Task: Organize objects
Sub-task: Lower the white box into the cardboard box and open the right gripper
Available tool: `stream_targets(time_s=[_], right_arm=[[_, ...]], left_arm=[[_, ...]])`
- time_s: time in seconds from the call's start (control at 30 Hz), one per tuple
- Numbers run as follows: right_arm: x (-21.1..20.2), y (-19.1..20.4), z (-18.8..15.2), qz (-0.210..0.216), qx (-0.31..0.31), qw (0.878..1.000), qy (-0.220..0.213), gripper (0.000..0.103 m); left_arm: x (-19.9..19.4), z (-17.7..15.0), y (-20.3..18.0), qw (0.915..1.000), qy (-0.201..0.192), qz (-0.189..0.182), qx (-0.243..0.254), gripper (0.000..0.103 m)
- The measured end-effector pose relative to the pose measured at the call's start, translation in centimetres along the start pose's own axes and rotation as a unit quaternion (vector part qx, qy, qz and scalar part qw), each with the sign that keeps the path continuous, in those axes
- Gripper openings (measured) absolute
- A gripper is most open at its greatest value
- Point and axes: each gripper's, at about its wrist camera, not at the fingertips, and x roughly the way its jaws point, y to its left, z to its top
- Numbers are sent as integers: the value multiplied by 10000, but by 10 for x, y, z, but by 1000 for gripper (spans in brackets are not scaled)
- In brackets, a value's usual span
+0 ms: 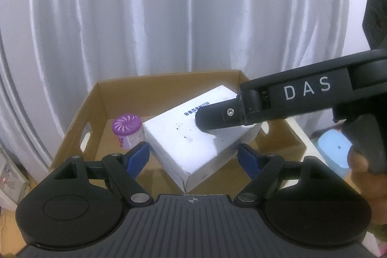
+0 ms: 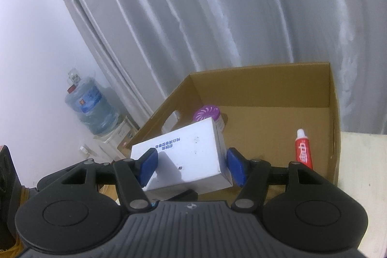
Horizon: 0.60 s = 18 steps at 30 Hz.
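Left wrist view
Left tongs [image 1: 193,156]: the two blue pads stand spread, one on each side of the white box; whether they press on its sides cannot be told from here
White box [image 1: 193,134]: seen corner-on, dark specks on its top, blue print near its far edge; it is tilted and sits over the open cardboard box
Cardboard box [image 1: 169,81]: brown, open-topped, with a cut-out handle slot in its left wall; it stands before a pale grey curtain [image 1: 169,4]
Purple-lidded jar [image 1: 127,125]: upright inside the cardboard box near its left wall, just beside the white box; swirl pattern on the lid
Right tongs [image 1: 205,120]: they come in from the right, marked DAS on the side; one black finger lies across the top of the white box
Hand [image 1: 358,158]: part of it shows at the right edge, on the handle of the right tongs
Light blue object [image 1: 336,149]: low at the right, beyond the cardboard box; too blurred to name

Right wrist view
Right tongs [image 2: 191,167]: blue pads on the left and right faces of the white box [image 2: 186,151], pinching it; the box is held aslant above the near left part of the cardboard box [image 2: 254,86]
Purple-lidded jar [image 2: 206,113]: behind the white box, inside the cardboard box
Red tube [image 2: 303,149]: white cap, leaning against the right inner wall of the cardboard box
Desk [image 2: 362,161]: a pale surface shows to the right of the cardboard box
Water bottle [image 2: 89,105]: large, clear blue, standing by the wall at the left, well apart from the desk
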Motion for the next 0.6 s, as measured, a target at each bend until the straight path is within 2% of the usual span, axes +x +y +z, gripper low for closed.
stream_targets(time_s=[0.23, 0.4, 0.6], right_arm=[[28, -23, 38, -78, 291, 9992, 278, 67], [64, -45, 63, -237, 402, 9969, 633, 67], [116, -75, 86, -327, 622, 9906, 1178, 66]], left_arm=[[48, 30, 18, 9990, 331, -276, -130, 79], [94, 50, 35, 9949, 835, -494, -286, 79], [147, 63, 40, 9885, 1436, -460, -145, 78]])
